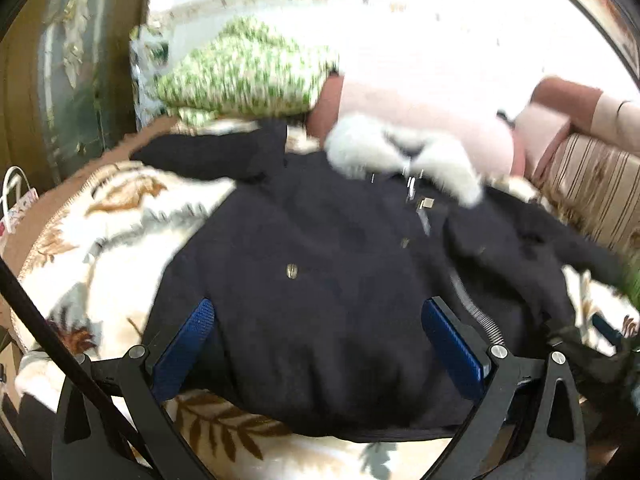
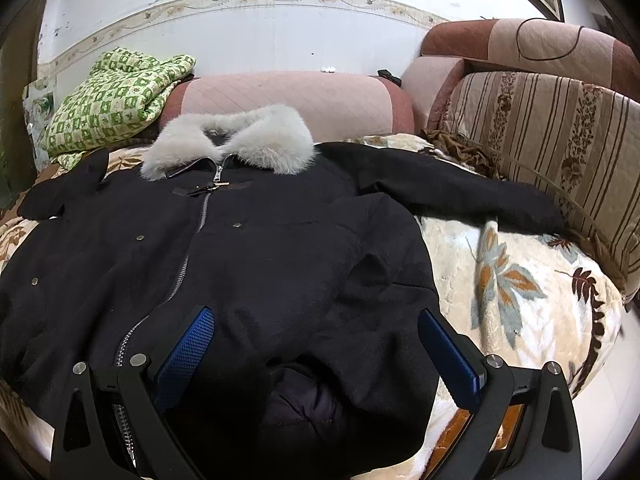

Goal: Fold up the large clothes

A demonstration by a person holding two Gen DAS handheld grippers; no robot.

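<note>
The coat lies on the blanket, quilt behind its left.

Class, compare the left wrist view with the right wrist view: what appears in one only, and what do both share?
Left wrist only: a white-handled bag at the left edge. Right wrist only: the striped cushion and the coat's outstretched sleeve. Both: the black coat with its fur collar, the green quilt, the leaf-print blanket, and open grippers.

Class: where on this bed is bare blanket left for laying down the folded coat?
Bare leaf-print blanket lies between the black coat and the striped cushion, below the outstretched sleeve. The head end is crowded by the fur collar and green quilt.
</note>
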